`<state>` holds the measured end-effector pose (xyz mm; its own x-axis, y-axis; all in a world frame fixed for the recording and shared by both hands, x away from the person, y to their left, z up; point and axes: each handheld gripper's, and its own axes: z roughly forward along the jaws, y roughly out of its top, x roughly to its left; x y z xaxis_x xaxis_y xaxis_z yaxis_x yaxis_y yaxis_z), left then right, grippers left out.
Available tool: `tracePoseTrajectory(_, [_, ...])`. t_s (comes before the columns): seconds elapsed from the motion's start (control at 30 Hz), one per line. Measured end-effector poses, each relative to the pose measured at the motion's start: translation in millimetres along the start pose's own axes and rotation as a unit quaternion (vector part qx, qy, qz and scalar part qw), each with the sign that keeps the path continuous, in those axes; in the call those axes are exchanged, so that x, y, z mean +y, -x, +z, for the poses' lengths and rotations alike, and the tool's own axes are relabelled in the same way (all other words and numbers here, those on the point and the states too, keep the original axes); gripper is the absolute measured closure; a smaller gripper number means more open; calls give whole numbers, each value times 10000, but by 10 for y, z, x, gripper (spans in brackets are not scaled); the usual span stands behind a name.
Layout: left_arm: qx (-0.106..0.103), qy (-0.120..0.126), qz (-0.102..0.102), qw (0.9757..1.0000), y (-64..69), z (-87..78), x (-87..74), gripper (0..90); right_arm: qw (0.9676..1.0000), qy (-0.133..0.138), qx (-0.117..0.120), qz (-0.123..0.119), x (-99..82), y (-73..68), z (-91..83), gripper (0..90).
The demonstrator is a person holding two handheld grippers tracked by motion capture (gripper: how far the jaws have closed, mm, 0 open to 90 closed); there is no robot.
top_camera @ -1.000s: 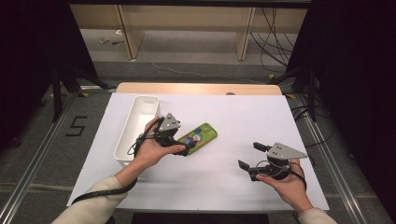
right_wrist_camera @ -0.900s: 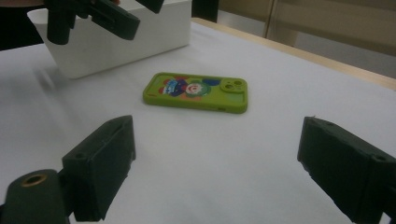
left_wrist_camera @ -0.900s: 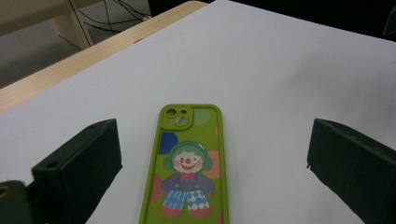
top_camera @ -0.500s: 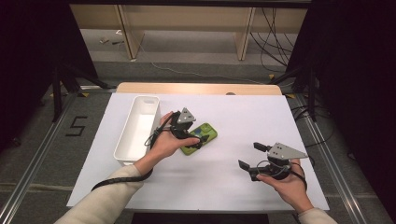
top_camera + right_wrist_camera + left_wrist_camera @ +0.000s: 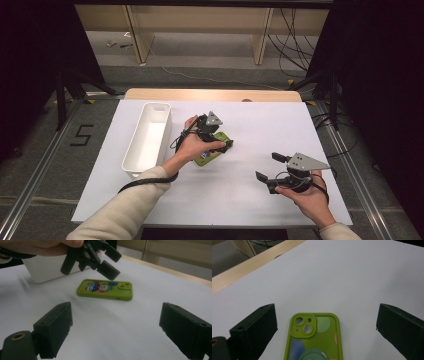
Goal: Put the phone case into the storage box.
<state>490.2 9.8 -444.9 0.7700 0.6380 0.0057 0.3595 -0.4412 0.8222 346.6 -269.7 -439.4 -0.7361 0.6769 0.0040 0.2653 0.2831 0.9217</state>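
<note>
L gripper [image 5: 325, 322] jaws wide apart over green phone case [image 5: 313, 338], not touching.

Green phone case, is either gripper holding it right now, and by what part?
Neither. The phone case lies flat on the table; the left gripper hovers open above it, the right gripper open, apart.

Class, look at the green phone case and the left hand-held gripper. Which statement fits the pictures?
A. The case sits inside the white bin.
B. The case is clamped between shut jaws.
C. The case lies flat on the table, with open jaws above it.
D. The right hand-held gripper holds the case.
C: the green phone case lies flat on the white table, and the left hand-held gripper hovers above it with jaws spread.
</note>
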Motion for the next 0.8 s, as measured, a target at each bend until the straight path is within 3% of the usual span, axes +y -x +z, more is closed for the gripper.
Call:
tracePoseTrajectory(0.2, [35,-204,58,9998,4,155,21,21,10000,5,9,13,-3,0,0,124])
tracePoseTrajectory(0.4, [39,-446,-181,9988,-101,263,-6,21,10000,12,11,7,-2,2,3,124])
tracePoseTrajectory(0.8, [203,-790,-76,9966,-147,396,-42,23,10000,-10,11,-3,2,-4,1,124])
